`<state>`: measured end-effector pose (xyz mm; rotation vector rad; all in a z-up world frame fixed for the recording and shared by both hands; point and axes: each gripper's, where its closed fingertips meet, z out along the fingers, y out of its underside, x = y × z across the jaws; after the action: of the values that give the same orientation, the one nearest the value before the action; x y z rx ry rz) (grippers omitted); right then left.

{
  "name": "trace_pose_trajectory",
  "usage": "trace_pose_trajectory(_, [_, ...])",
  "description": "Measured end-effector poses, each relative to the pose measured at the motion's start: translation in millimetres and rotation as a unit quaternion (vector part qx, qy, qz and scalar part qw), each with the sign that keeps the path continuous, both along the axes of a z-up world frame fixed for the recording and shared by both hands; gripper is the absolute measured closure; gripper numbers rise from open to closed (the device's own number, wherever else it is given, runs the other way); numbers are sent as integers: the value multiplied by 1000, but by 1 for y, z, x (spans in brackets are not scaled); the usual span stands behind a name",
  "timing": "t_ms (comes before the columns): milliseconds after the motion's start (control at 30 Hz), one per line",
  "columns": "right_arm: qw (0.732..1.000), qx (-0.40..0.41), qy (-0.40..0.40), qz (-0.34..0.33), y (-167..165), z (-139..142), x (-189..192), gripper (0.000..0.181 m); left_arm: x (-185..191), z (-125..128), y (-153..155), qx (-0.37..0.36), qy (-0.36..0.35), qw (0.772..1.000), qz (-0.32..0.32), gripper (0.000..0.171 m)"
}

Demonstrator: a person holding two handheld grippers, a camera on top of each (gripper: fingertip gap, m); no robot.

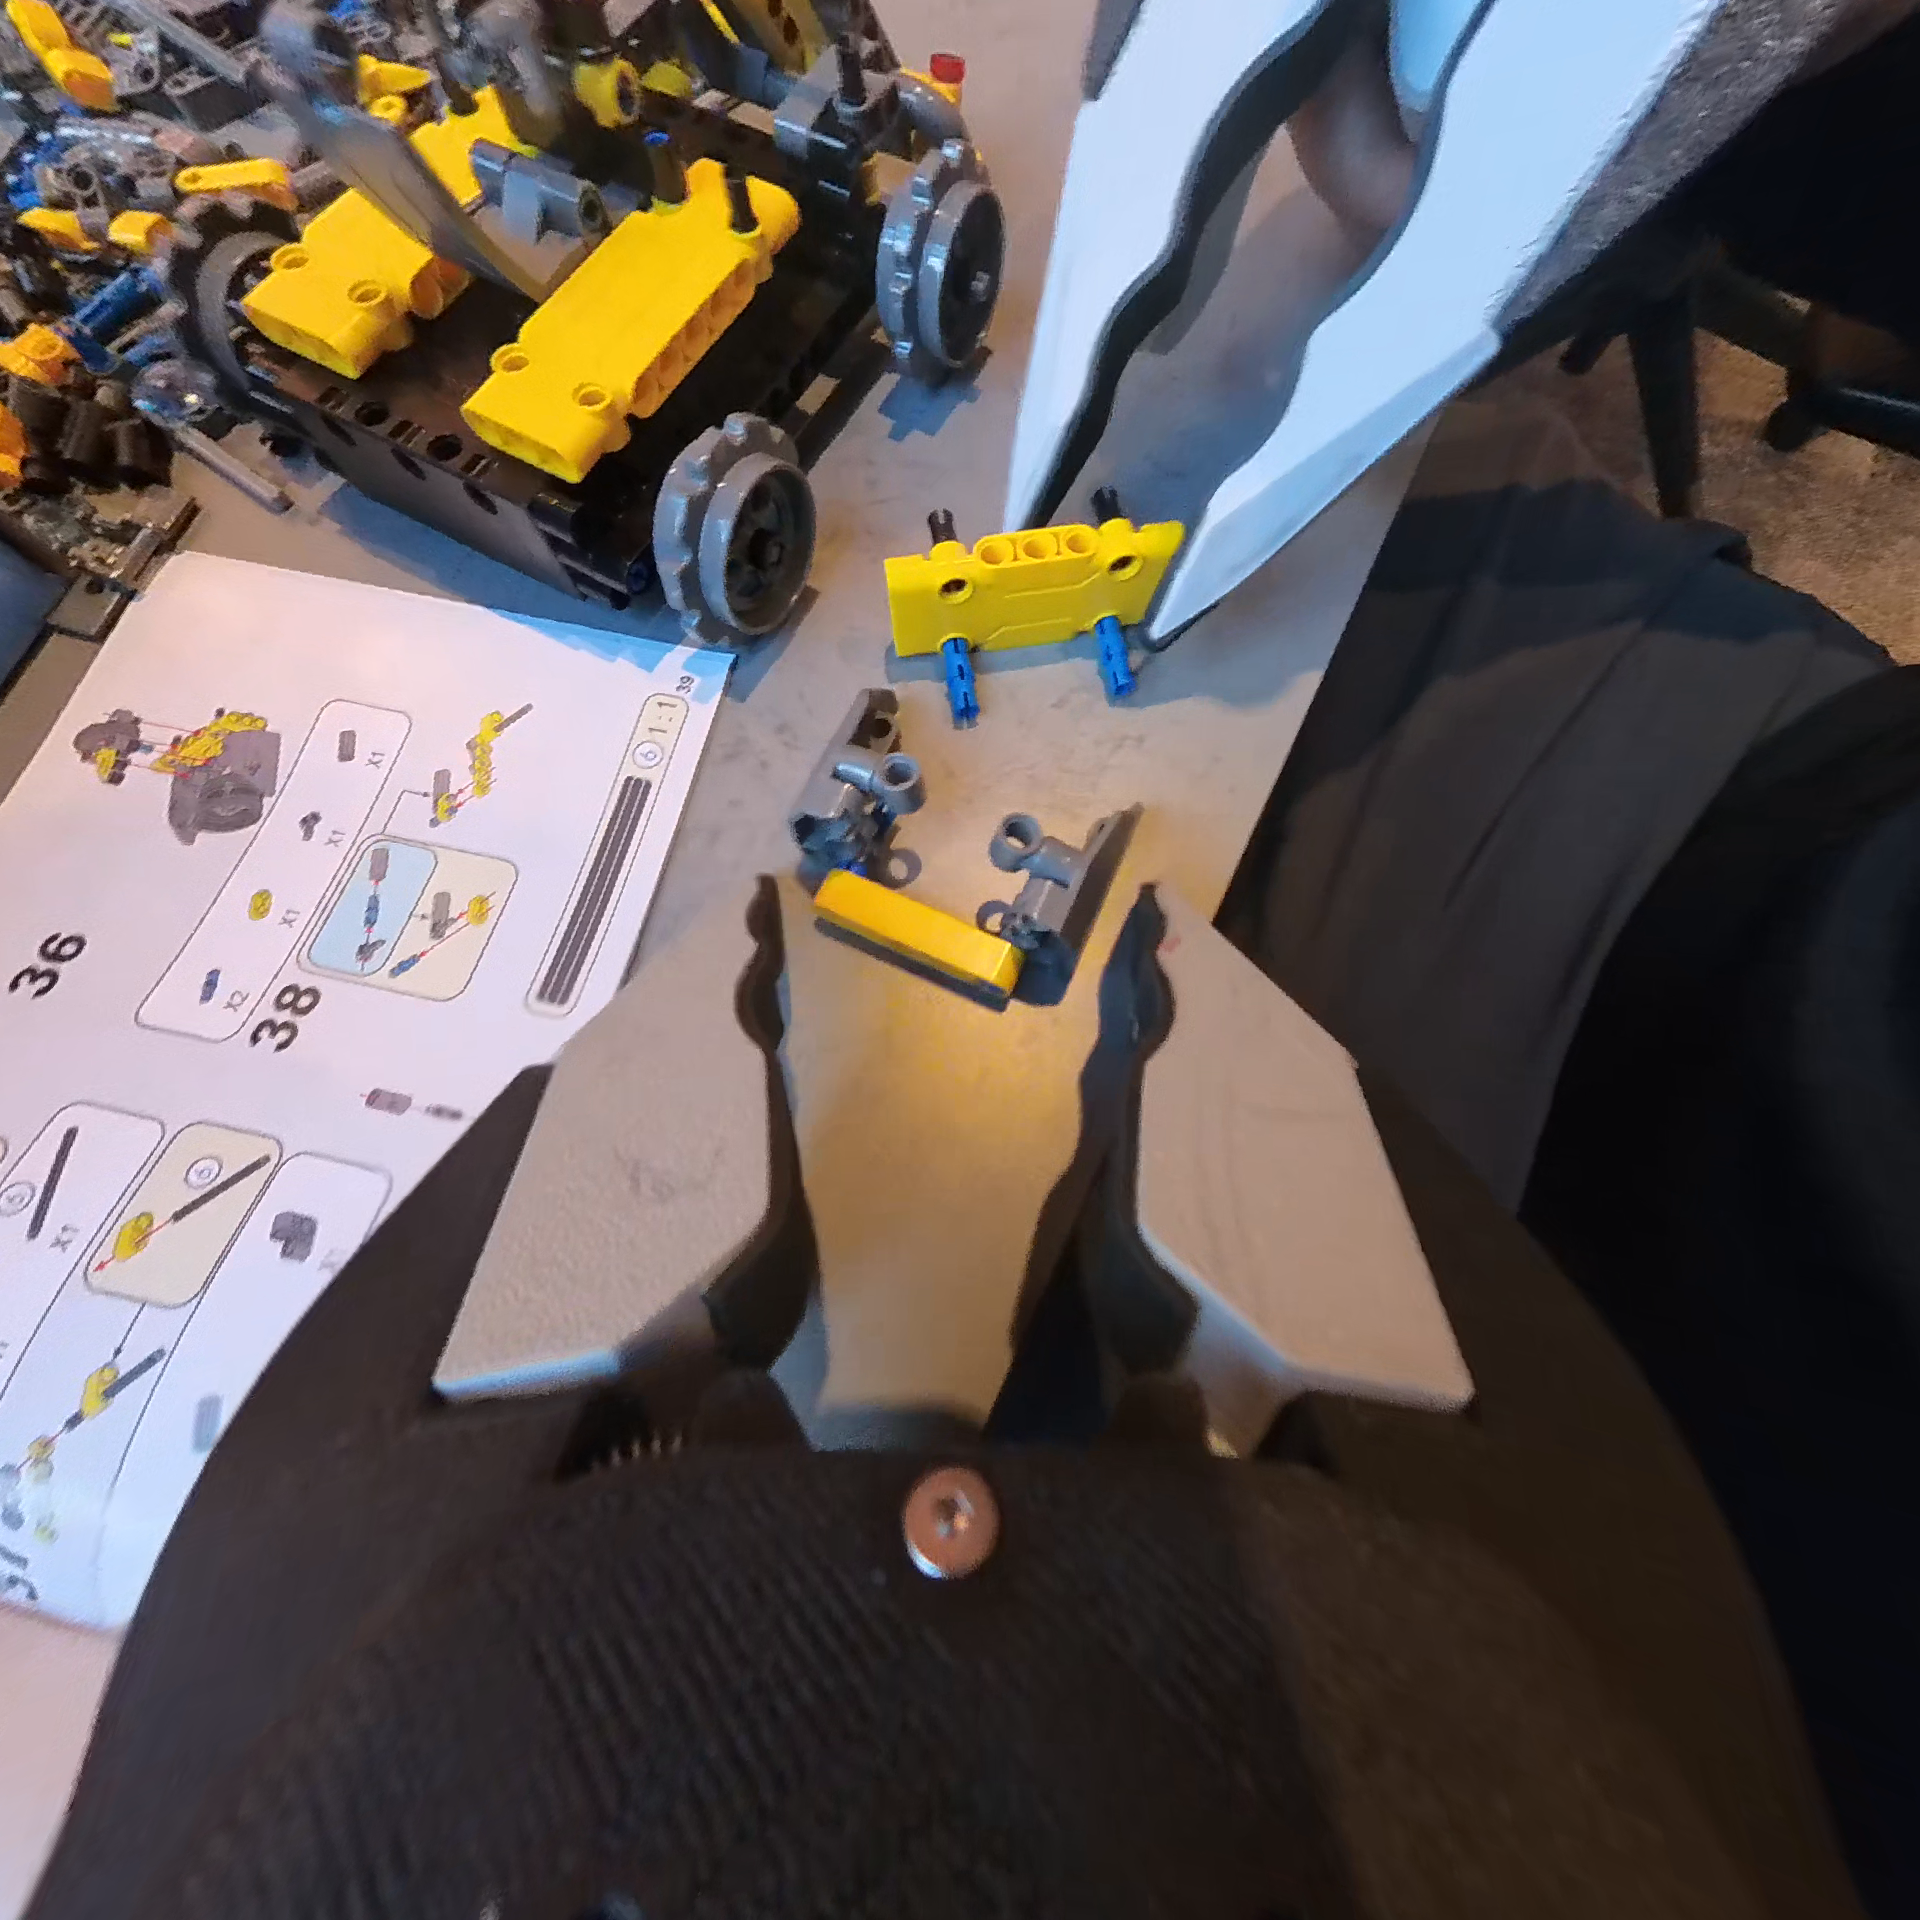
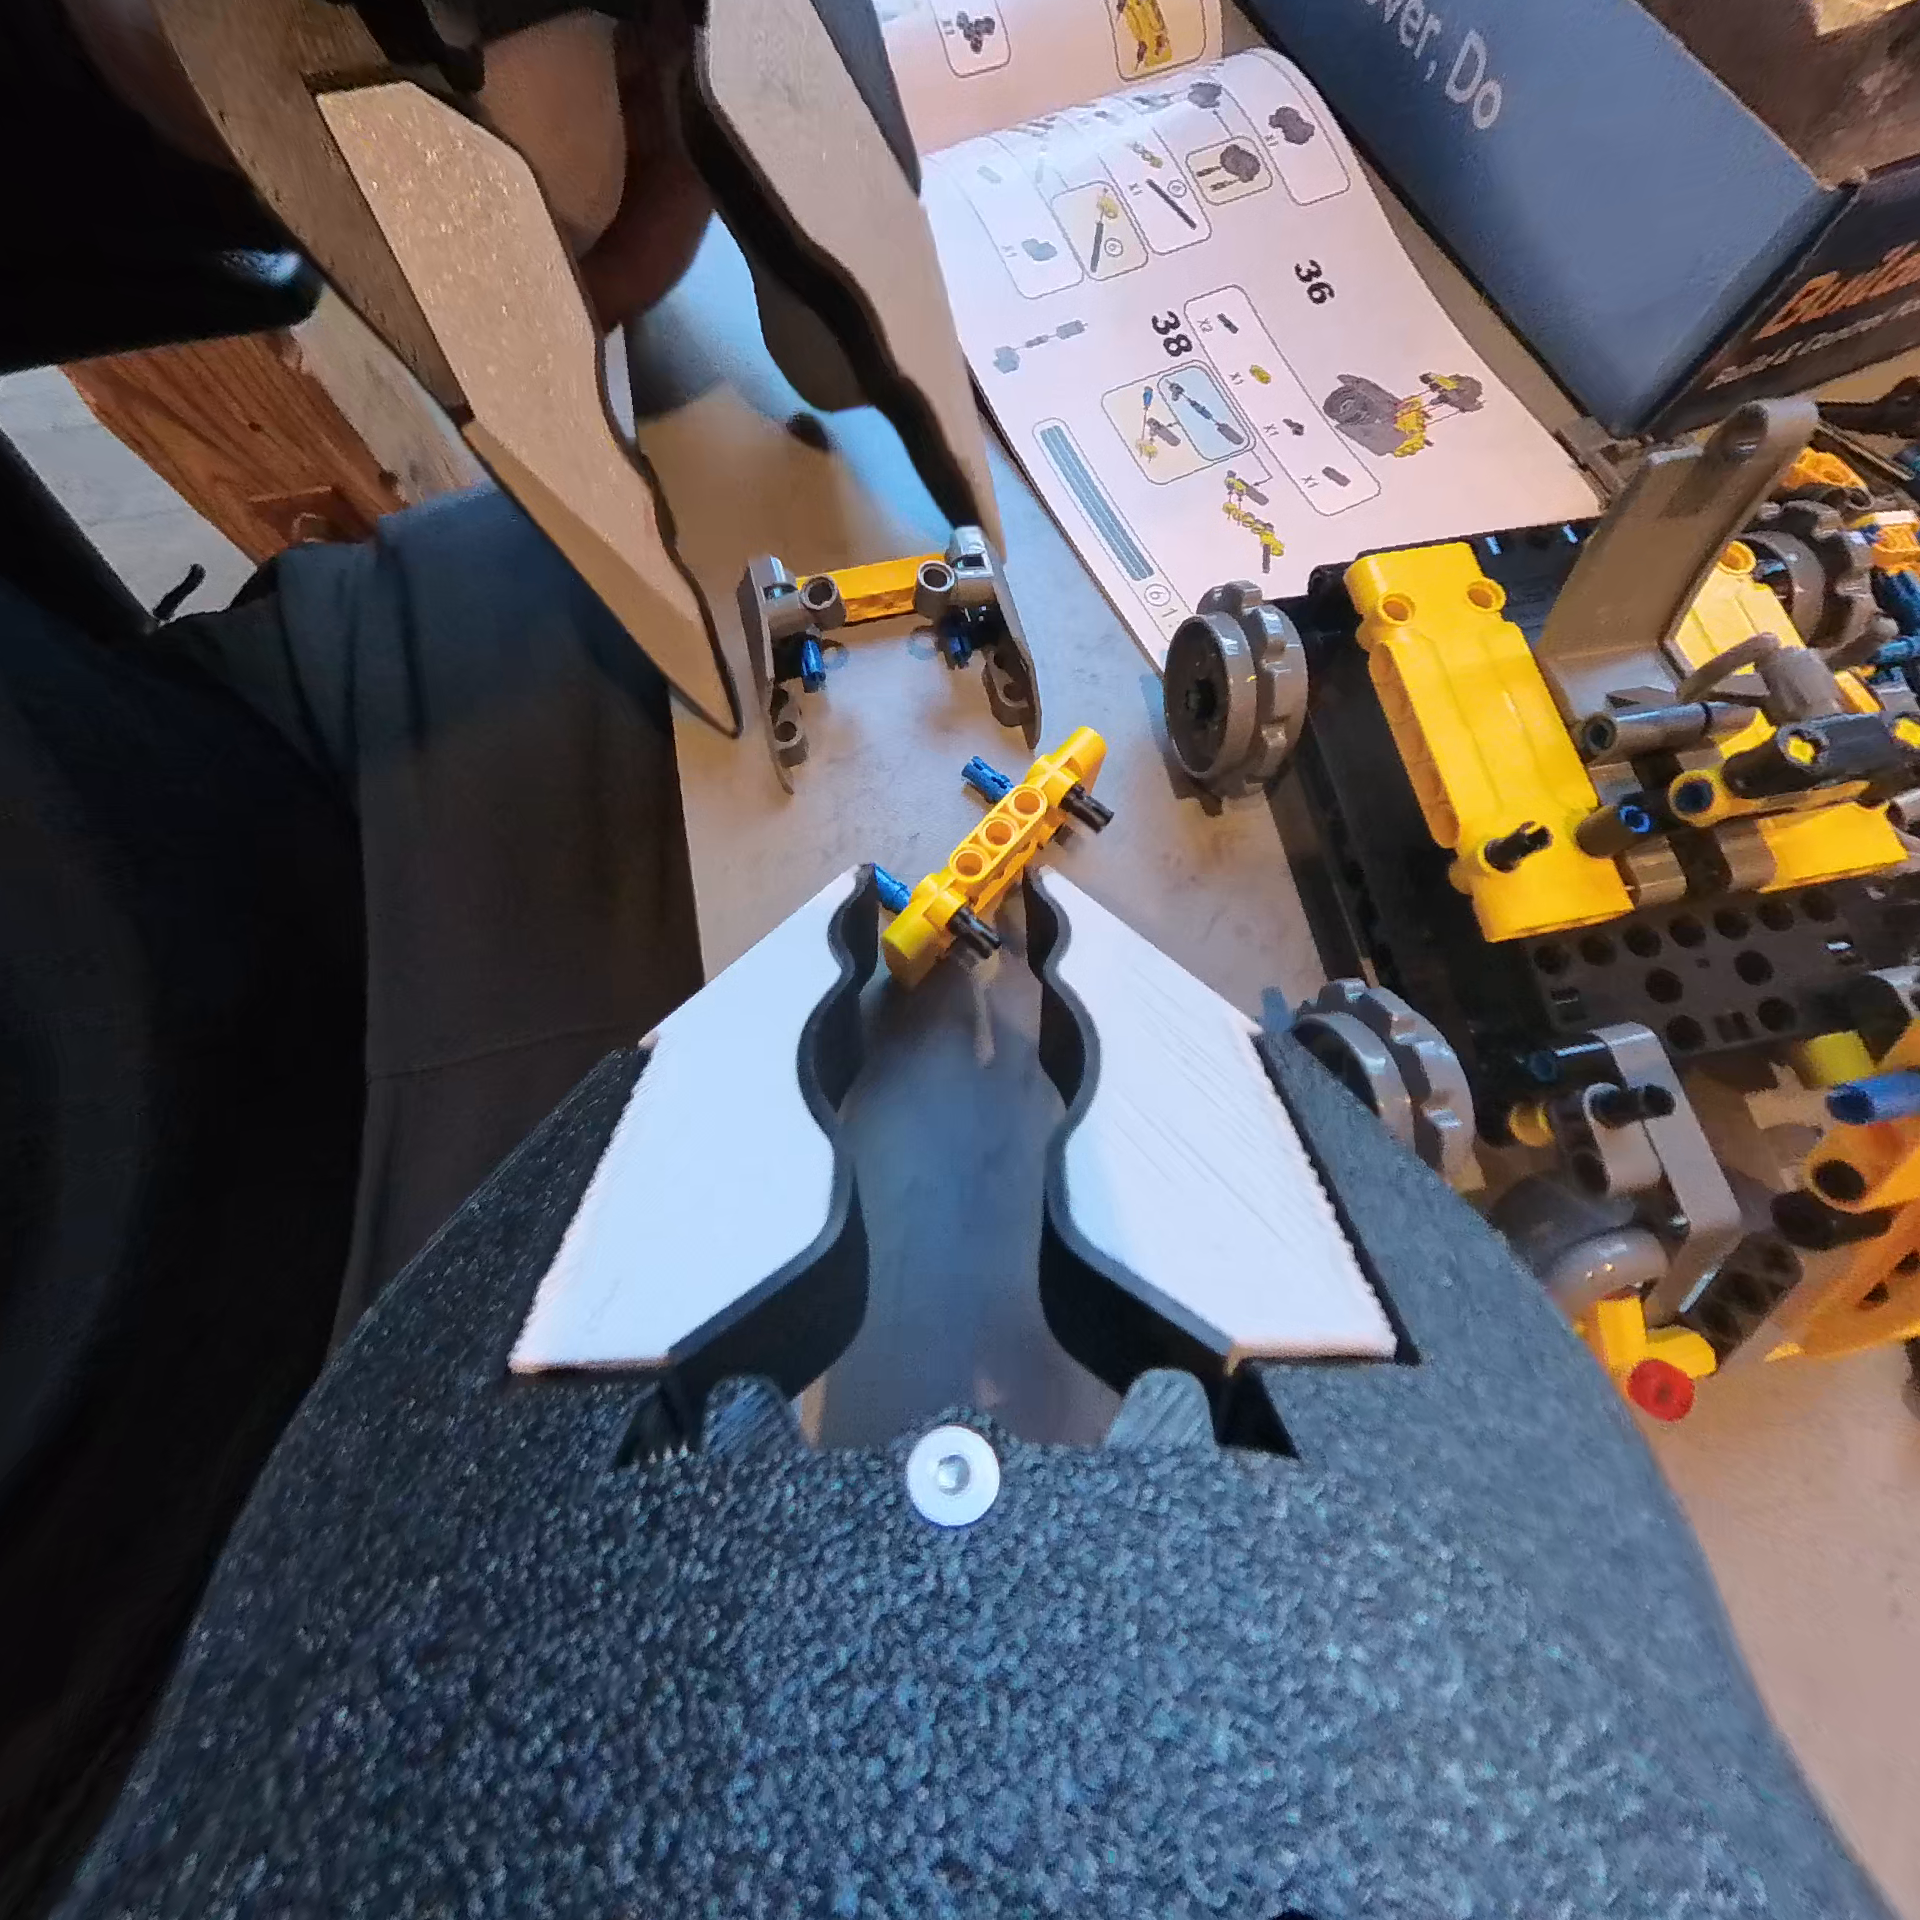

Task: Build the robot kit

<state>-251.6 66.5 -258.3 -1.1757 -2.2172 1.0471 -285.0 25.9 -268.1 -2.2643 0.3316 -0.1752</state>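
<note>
The left gripper (image 1: pixel 951 925) hangs just above a small grey and yellow bracket piece (image 1: pixel 956 894) on the grey table (image 1: pixel 1039 748), its fingers spread wide to either side of the piece and not pinching it. In the right wrist view the same bracket (image 2: pixel 883 623) lies between those two spread tips.

The right gripper (image 2: pixel 945 904) has its fingers parted around the near end of a yellow beam with blue and black pins (image 2: pixel 992 842); whether the pads touch it I cannot tell. From the left wrist view that beam (image 1: pixel 1029 582) sits just beyond the bracket, with the right gripper's white tips at its far edge and right end.

To the left stands a half-built yellow and black vehicle with grey toothed wheels (image 1: pixel 540 343), and an open instruction booklet (image 1: pixel 312 935) lies near it. Loose parts (image 1: pixel 73 260) crowd the far left corner
</note>
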Motion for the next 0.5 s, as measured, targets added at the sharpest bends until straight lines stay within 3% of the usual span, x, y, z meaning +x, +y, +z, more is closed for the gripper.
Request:
trace_pose_trajectory(133, [1000,6,2,-9,1,0,2,154,0,14,1,10,-18,999,29,106])
trace_pose_trajectory(300, [999,41,-8,4,-4,-8,12,152,8,8,-3,-7,16,999,26,115])
trace_pose_trajectory(500, [999,36,1,-12,2,-1,20,152,12,22,0,7,8,998,60,123])
